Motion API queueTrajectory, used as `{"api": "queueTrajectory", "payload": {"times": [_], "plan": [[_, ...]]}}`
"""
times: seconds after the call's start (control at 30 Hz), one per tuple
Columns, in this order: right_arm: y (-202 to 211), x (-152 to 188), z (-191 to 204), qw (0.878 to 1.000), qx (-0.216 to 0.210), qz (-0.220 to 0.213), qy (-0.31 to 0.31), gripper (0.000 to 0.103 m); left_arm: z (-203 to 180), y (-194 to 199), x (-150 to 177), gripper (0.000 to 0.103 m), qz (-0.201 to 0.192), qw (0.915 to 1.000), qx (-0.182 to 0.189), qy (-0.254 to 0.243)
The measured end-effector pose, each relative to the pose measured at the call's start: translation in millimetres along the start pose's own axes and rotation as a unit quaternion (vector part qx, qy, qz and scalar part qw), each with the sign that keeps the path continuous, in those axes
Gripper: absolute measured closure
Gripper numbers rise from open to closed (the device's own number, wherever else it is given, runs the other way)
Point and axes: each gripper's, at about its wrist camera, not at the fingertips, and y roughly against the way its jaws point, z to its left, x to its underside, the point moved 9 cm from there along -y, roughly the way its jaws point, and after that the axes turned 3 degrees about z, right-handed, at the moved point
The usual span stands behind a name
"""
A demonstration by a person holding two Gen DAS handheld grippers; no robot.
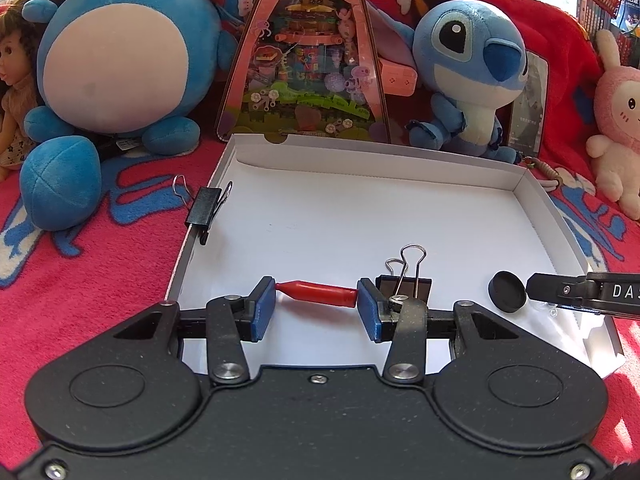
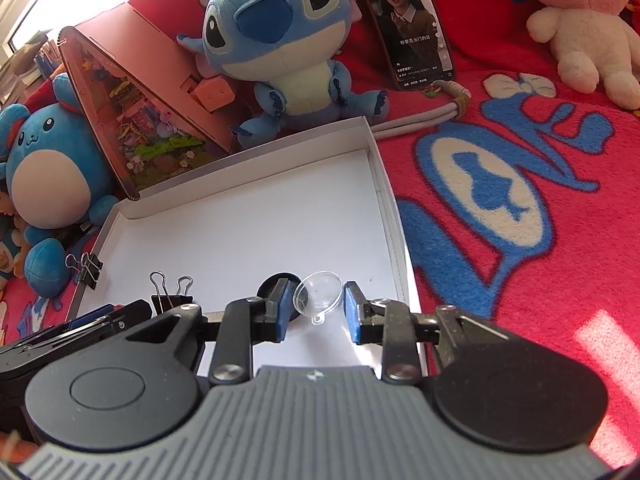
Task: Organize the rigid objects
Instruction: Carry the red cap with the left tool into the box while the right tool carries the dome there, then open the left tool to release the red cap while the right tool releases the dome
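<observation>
A shallow white box lid (image 1: 536, 208) lies on the red blanket. My left gripper (image 1: 316, 304) sits low over the lid's near edge with a red cone-tipped cap (image 1: 320, 294) lying lengthwise between its blue pads; the tips touch or nearly touch them. A black binder clip (image 1: 406, 284) stands just right of it, and another clip (image 1: 204, 208) is clamped on the lid's left wall. My right gripper (image 2: 314, 314) is open over a clear plastic cup (image 2: 320, 296), with a black round cap (image 2: 276, 284) beside its left finger.
Plush toys ring the lid: a round blue one (image 1: 116, 52), a Stitch (image 1: 468, 76) and a pink rabbit (image 1: 616, 128). A pink triangular toy box (image 1: 304, 60) stands behind the lid. A phone (image 2: 408, 24) leans at the back with its cable (image 2: 420, 118).
</observation>
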Motion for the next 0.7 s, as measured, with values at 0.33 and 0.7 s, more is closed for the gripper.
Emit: {"api": "queueTrajectory", "payload": {"times": [0.33, 0.7], "plan": [[10.1, 1.4, 1.2, 1.0, -0.002, -0.008, 0.014, 0.046, 0.9, 8.8, 5.0, 0.037, 0.001, 1.0, 0.009, 0.003], [33.3, 8.2, 3.7, 0.999, -0.022, -0.032, 0.032, 0.025, 1.7, 51.2, 13.6, 0.021, -0.043, 0.9988, 0.011, -0.021]]}}
